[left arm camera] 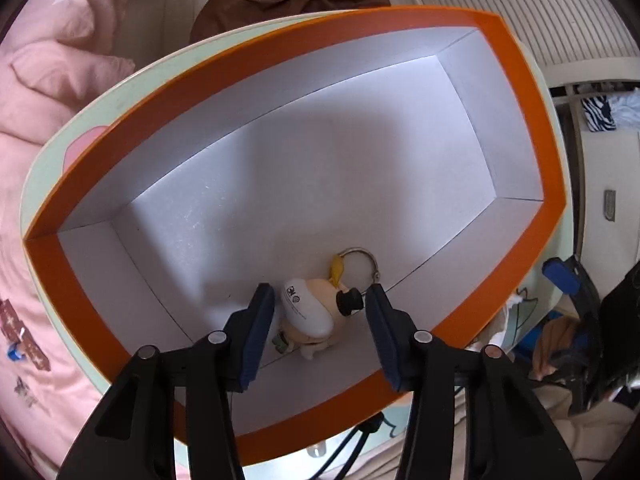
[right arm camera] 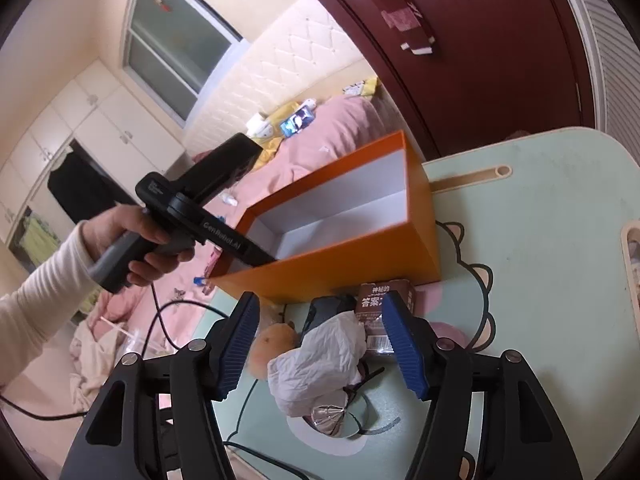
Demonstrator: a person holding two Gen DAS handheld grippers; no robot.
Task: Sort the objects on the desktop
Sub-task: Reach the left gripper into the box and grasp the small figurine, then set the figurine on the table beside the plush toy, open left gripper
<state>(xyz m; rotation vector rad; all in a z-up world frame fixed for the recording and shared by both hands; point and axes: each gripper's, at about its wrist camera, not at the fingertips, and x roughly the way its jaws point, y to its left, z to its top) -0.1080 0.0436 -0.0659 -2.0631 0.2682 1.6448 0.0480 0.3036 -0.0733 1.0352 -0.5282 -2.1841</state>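
Observation:
An orange box [left arm camera: 280, 36] with a white inside fills the left wrist view. A small keychain figure [left arm camera: 312, 312] with a metal ring [left arm camera: 360, 264] lies on its floor by the near wall. My left gripper [left arm camera: 320, 292] points down into the box with the figure between its fingertips. The black hat brushes the right pad and a sliver of gap shows at the left pad. My right gripper [right arm camera: 322, 298] stands open over a crumpled white tissue [right arm camera: 320, 360], a foil lump [right arm camera: 328, 420], a tan plush [right arm camera: 272, 348] and a brown packet [right arm camera: 376, 304].
The box [right arm camera: 340, 264] stands on a mint-green desk [right arm camera: 540, 240] with a cartoon print. A hand [right arm camera: 132, 236] in a cream sleeve holds the left gripper at the box's near corner. A black cable [right arm camera: 180, 308] trails off the desk's left edge. Pink bedding [right arm camera: 340, 128] lies behind.

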